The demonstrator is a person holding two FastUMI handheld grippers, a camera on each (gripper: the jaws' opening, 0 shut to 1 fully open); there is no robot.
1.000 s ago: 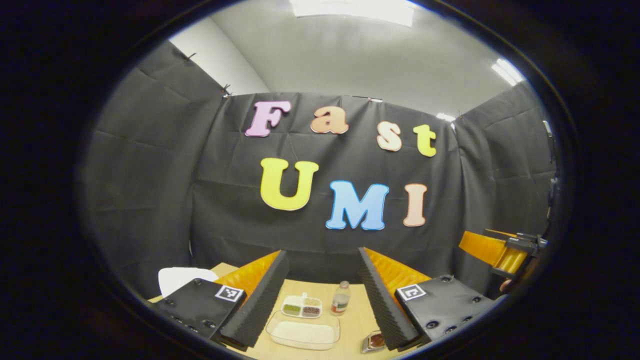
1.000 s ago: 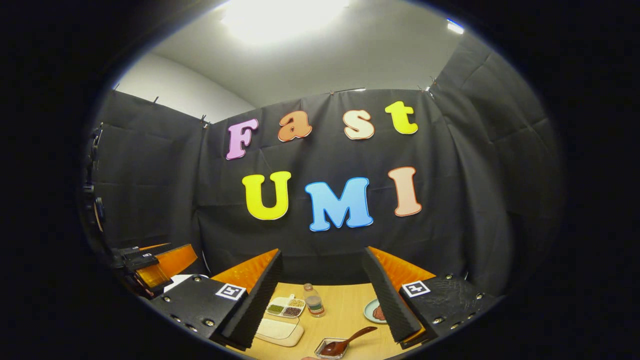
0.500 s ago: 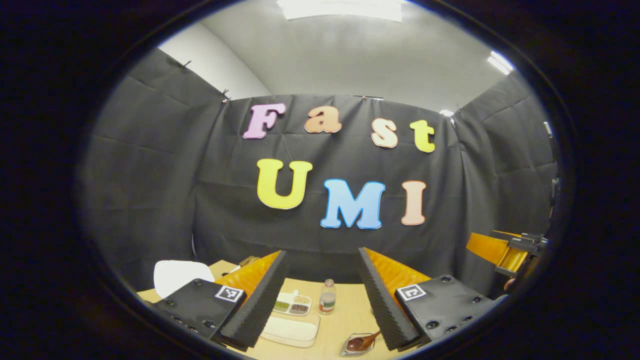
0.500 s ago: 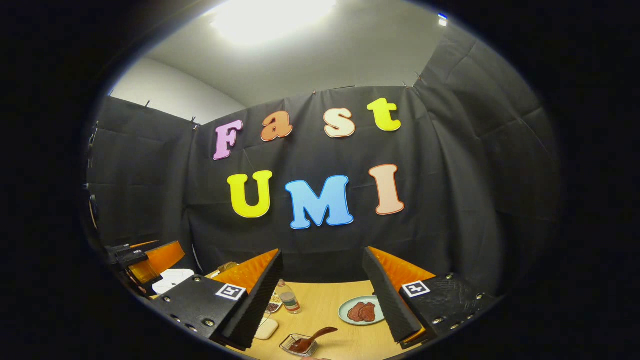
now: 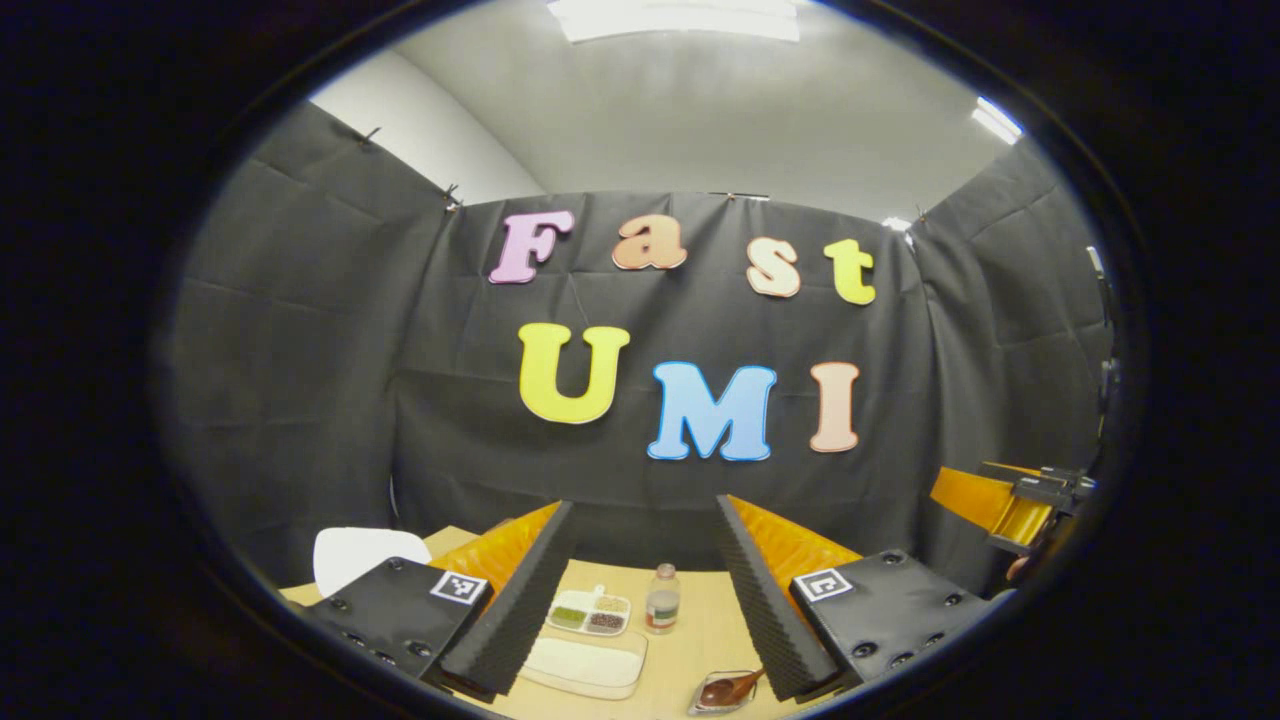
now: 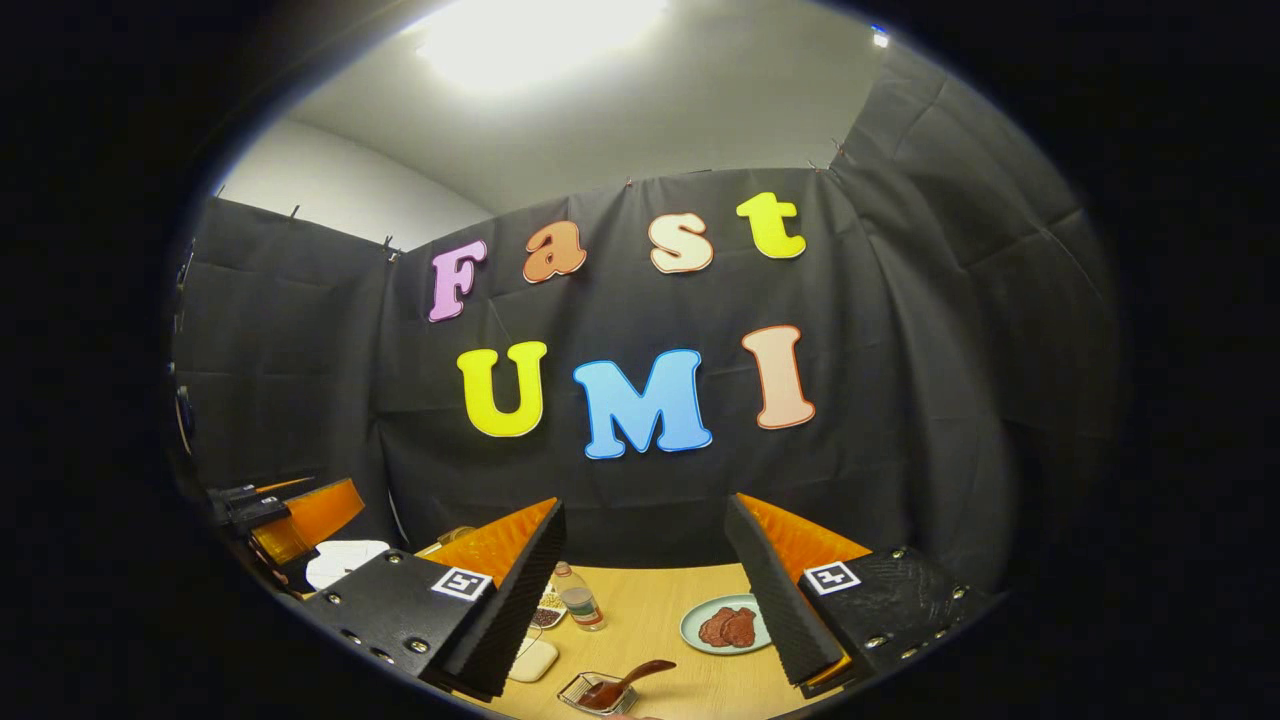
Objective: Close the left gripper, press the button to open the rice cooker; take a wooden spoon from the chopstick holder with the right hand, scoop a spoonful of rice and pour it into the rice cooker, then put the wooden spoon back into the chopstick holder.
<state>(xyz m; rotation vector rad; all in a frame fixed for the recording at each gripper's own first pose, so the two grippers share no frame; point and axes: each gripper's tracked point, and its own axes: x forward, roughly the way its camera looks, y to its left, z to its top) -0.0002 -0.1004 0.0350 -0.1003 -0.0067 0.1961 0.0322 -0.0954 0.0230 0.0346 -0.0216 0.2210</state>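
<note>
Both the left gripper point(image 5: 645, 590) and the right gripper point(image 6: 645, 590) are hanging spread wide, gripping nothing. Below the right gripper's fingers a wooden spoon point(image 6: 625, 682) is resting in a small holder point(image 6: 585, 692) on the table point(image 6: 670, 610).

A pale wooden table point(image 6: 660, 600) carries it all. On it sit a plate of meat point(image 6: 725, 625), a small bottle point(image 6: 578, 598), a divided dish point(image 5: 590, 612) and a clear tray point(image 5: 585, 662).
</note>
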